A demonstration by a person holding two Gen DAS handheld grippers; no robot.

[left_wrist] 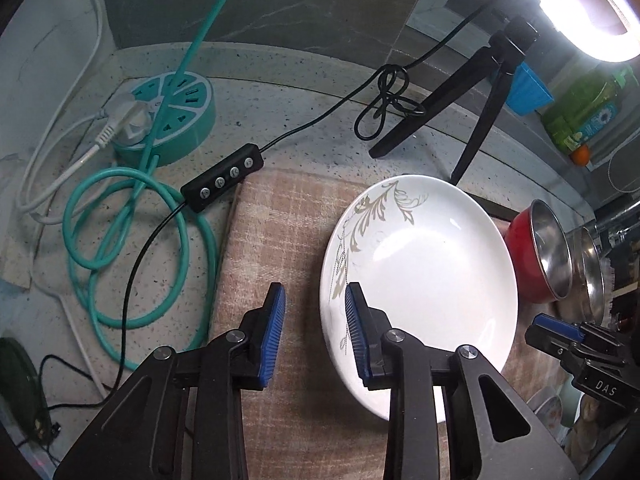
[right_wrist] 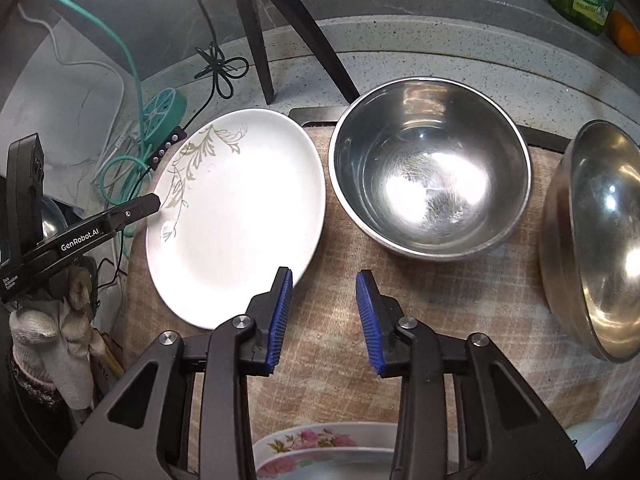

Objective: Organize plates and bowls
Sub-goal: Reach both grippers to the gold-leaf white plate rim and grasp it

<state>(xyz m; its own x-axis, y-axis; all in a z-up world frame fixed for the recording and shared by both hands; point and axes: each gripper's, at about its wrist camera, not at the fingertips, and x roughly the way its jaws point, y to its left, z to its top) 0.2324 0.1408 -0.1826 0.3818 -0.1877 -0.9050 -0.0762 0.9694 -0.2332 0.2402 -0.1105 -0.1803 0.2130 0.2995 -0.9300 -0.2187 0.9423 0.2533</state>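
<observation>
While both grippers hover parted, the left gripper (left_wrist: 314, 334) straddles the white plate's (left_wrist: 432, 280) rim, probably to lift it; the right gripper (right_wrist: 324, 320) waits beside 2 steel bowls (right_wrist: 430, 176).

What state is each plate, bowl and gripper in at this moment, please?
White plate: empty, flat on the cloth, ungripped.
Red bowl: steel-lined, upright, empty.
Second steel bowl: empty, beside the red bowl.
Floral dish: near edge of view, mostly hidden.
Left gripper: jaws open, one over the plate's rim.
Right gripper: jaws open, holding nothing.
</observation>
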